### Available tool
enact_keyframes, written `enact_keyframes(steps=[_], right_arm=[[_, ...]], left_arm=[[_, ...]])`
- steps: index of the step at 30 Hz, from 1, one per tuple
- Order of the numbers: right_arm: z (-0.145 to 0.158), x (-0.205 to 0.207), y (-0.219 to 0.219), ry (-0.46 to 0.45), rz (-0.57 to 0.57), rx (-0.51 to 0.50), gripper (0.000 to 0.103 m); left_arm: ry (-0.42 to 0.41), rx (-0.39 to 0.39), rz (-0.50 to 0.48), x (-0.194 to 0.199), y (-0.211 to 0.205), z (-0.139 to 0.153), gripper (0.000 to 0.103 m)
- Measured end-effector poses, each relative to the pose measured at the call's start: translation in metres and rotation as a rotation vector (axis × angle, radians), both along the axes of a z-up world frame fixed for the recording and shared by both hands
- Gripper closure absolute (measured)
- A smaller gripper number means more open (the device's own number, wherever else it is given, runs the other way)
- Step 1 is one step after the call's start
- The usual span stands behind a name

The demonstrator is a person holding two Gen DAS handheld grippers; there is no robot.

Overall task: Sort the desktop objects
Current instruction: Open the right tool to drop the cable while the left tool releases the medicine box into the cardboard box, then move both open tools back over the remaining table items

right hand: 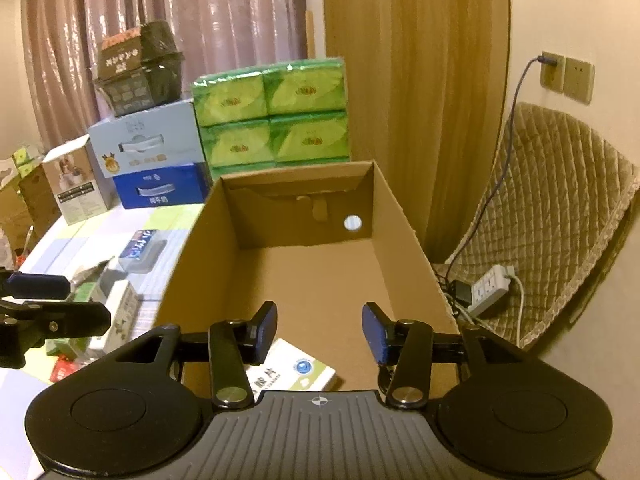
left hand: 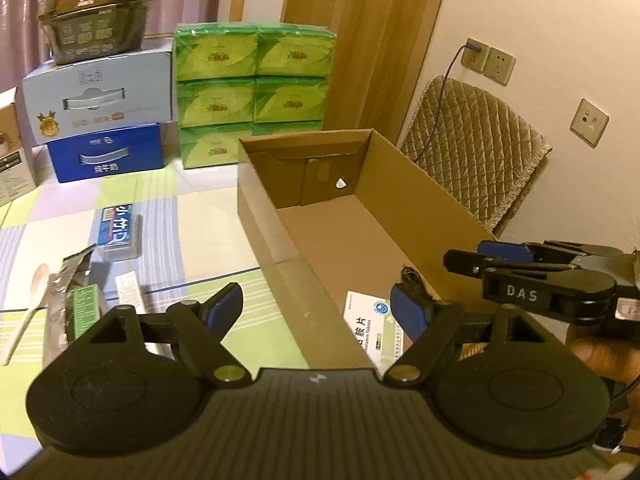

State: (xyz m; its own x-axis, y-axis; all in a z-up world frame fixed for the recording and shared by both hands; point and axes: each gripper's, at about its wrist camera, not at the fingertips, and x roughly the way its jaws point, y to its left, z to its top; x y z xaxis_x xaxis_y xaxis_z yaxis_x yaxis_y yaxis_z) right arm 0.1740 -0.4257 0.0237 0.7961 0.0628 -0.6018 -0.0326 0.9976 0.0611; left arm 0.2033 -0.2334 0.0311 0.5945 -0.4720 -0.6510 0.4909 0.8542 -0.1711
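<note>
Both sets of jaws stand apart with nothing between the pads. The right gripper (right hand: 320,336) hangs over the near end of the cardboard box (right hand: 404,216), just above the white tablet carton (right hand: 296,372) lying flat on the box floor. The left gripper (left hand: 316,312) straddles the box's left wall, tilted down. Left of it on the table wait a foil pouch (left hand: 72,300) and a small blue pack (left hand: 120,232). Both look light; the pouch seems crinkly and soft, best pinched across its stiffer folded edge.

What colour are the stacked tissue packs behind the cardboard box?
Green, with lighter yellow-green leaf-like fronts: tissue packs, clearest in the left wrist view, behind the cardboard box.
</note>
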Motion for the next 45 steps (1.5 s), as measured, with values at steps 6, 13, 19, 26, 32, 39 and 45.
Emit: enact_keyframes(steps=[6, 13, 19, 26, 32, 39, 45], right_arm=[[0.019, -0.012, 0.019, -0.036, 0.028, -0.003, 0.048], [0.035, -0.027, 0.047, -0.065, 0.073, 0.002, 0.042], [0.046, -0.043, 0.071, -0.083, 0.109, 0.011, 0.038], [0.060, -0.062, 0.103, -0.107, 0.176, 0.017, 0.030], [0.060, -0.070, 0.135, -0.110, 0.242, 0.035, 0.026], [0.037, -0.079, 0.163, -0.061, 0.289, 0.058, 0.022], [0.006, -0.087, 0.174, -0.005, 0.311, 0.054, 0.018]], left_arm=[[-0.016, -0.002, 0.026, -0.012, 0.023, 0.012, 0.024], [-0.038, -0.003, 0.076, -0.031, 0.056, 0.028, 0.022], [-0.059, 0.009, 0.107, -0.047, 0.085, 0.039, 0.021], [-0.077, 0.022, 0.175, -0.068, 0.133, 0.048, 0.019], [-0.073, 0.036, 0.273, -0.082, 0.186, 0.048, 0.017], [-0.048, 0.049, 0.347, -0.095, 0.228, 0.036, 0.016], [-0.020, 0.080, 0.364, -0.105, 0.244, 0.015, 0.015]])
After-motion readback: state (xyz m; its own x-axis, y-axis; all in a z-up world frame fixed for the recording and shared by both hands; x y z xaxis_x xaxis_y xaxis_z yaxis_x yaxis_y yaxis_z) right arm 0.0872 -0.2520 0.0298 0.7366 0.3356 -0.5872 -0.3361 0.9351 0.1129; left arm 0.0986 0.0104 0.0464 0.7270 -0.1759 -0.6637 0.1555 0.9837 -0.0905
